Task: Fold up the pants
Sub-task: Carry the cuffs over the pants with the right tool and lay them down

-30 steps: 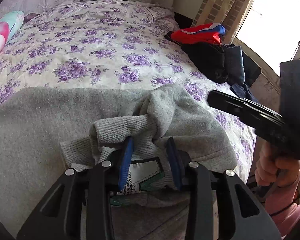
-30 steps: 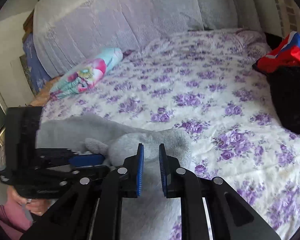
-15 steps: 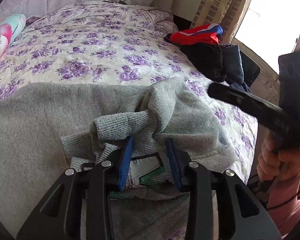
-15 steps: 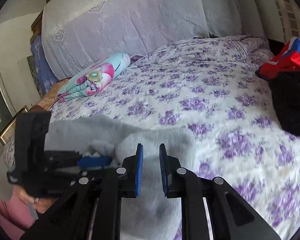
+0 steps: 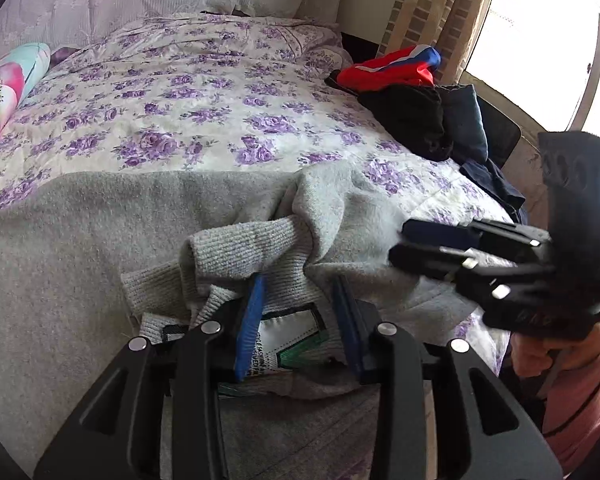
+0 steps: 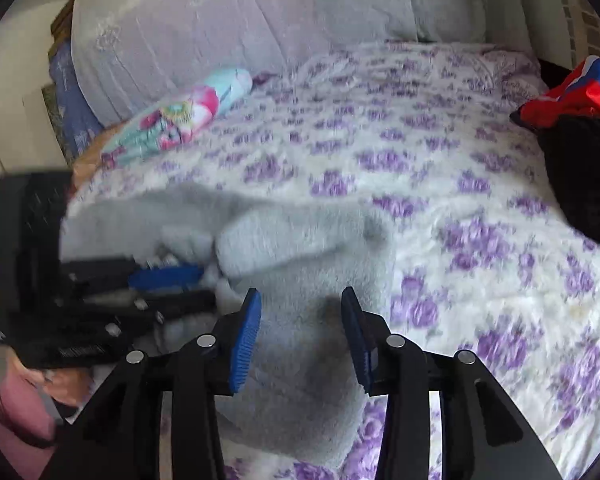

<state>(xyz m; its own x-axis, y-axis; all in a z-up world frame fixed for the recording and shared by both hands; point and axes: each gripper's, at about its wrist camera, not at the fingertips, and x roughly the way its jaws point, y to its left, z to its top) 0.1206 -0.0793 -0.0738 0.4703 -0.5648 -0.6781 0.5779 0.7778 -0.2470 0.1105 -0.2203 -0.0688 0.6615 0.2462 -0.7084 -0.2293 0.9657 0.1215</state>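
Grey fleece pants (image 5: 100, 240) lie spread over the near part of the bed, also seen as a pale grey heap (image 6: 300, 232) in the right wrist view. My left gripper (image 5: 298, 284) is shut on the bunched ribbed waistband (image 5: 240, 248), above a white sewn-in label (image 5: 288, 332). From the right wrist view the left gripper (image 6: 196, 280) enters from the left. My right gripper (image 6: 300, 300) hovers just over the pants' right side with its jaws opening and no fabric pinched between its blue pads. In the left wrist view the right gripper (image 5: 400, 240) enters from the right.
The bed (image 5: 200, 100) has a purple-flowered cover. A rolled colourful blanket (image 6: 180, 116) lies at the far left. Dark clothes topped by a red and blue garment (image 5: 412, 112) are piled at the right edge. A hand in a pink sleeve (image 5: 540, 356) holds the right gripper.
The right gripper has come down closer to the grey pants and its jaws have spread apart. The left gripper keeps its hold on the waistband and has barely moved.
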